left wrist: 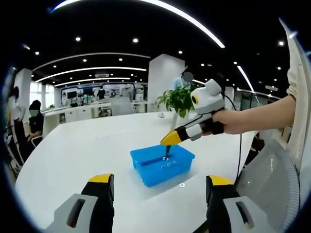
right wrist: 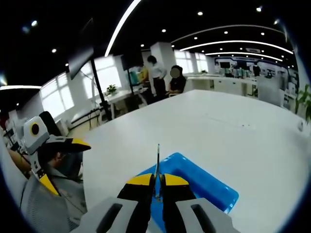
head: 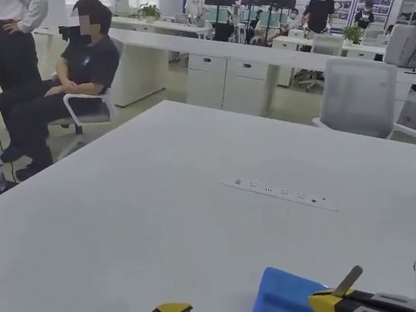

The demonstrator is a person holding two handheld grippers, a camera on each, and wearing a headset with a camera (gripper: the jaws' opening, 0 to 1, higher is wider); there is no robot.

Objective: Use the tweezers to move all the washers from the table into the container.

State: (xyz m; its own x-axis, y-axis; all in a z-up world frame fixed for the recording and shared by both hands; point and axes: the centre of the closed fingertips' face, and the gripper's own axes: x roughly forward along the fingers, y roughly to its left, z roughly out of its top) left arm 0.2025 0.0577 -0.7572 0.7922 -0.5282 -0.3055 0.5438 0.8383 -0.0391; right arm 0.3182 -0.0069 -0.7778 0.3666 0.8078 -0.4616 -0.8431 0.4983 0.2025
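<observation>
Bearing the blue container, the white office table lies below; right gripper clamps tweezers, left gripper gapes.

Bright, even light from ceiling spots (shadows soft); fisheye edges bend, head view slightly blurred.

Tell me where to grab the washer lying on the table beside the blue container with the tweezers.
Pinch the washer across its ring: one tweezers tip through the hole, the other outside the edge. Come almost straight down from above, since it lies flat on the table, apart from the container wall, and seems too thin to catch from the side.
</observation>
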